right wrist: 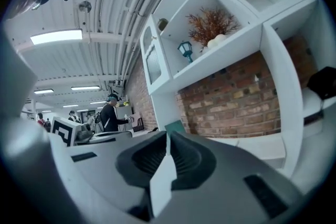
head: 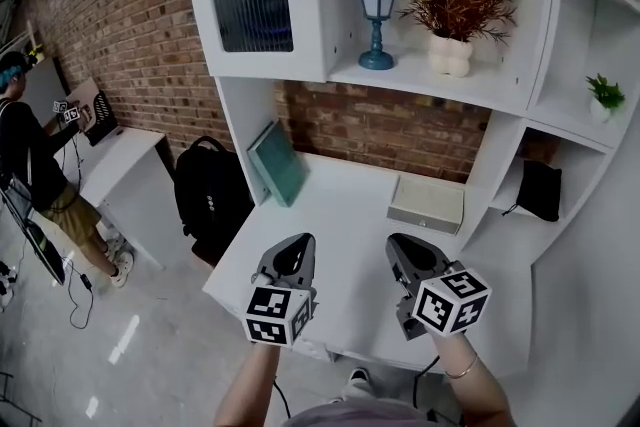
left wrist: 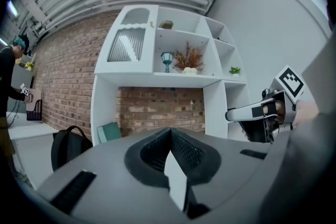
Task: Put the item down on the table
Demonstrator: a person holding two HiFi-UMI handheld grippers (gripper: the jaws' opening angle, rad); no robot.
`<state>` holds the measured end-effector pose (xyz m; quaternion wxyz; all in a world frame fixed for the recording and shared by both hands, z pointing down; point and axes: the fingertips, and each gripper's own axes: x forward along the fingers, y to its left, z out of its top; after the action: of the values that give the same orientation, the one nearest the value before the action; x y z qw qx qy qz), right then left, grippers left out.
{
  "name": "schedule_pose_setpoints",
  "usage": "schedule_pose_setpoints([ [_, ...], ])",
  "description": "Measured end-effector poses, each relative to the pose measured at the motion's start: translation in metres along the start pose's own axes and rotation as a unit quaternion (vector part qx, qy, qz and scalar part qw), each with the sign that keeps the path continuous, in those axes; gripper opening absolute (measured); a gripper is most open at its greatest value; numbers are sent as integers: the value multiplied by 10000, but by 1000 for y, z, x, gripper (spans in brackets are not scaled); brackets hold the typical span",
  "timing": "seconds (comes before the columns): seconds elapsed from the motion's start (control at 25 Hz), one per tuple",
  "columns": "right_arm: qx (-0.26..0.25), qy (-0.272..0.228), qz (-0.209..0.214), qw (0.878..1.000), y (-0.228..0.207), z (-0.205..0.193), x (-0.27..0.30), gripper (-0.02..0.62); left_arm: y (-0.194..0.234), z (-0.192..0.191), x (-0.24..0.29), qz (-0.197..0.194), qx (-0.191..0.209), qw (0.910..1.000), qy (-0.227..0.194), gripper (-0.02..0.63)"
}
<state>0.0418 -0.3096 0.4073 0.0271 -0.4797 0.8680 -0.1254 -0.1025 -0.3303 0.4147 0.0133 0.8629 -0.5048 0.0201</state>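
Note:
The white desk (head: 340, 245) carries a flat pale grey box (head: 427, 203) at its back right. A teal book (head: 276, 161) leans against the desk's left side wall and shows again in the left gripper view as the teal book (left wrist: 108, 131). My left gripper (head: 298, 245) hovers over the desk's front part, its jaws shut with nothing between them (left wrist: 170, 131). My right gripper (head: 403, 245) hangs level beside it, jaws also shut and empty (right wrist: 168, 137). Neither gripper touches the box or the book.
A blue lantern lamp (head: 376, 25) and a dried plant in a white pot (head: 455, 15) stand on the shelf above. A black pouch (head: 542, 190) lies in the right cubby. A black backpack (head: 210, 195) sits on the floor left of the desk, and a person (head: 30, 155) stands farther left.

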Motion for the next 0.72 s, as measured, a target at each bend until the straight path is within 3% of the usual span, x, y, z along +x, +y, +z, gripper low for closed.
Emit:
schedule_pose_setpoints([
  [0.44, 370, 215, -174, 9989, 6, -44, -16, 0, -9, -56, -29, 32, -537, 9978, 395, 2],
  [0.72, 435, 351, -291, 9980, 2, -69, -29, 0, -14, -75, -41, 56, -662, 9962, 560, 2],
])
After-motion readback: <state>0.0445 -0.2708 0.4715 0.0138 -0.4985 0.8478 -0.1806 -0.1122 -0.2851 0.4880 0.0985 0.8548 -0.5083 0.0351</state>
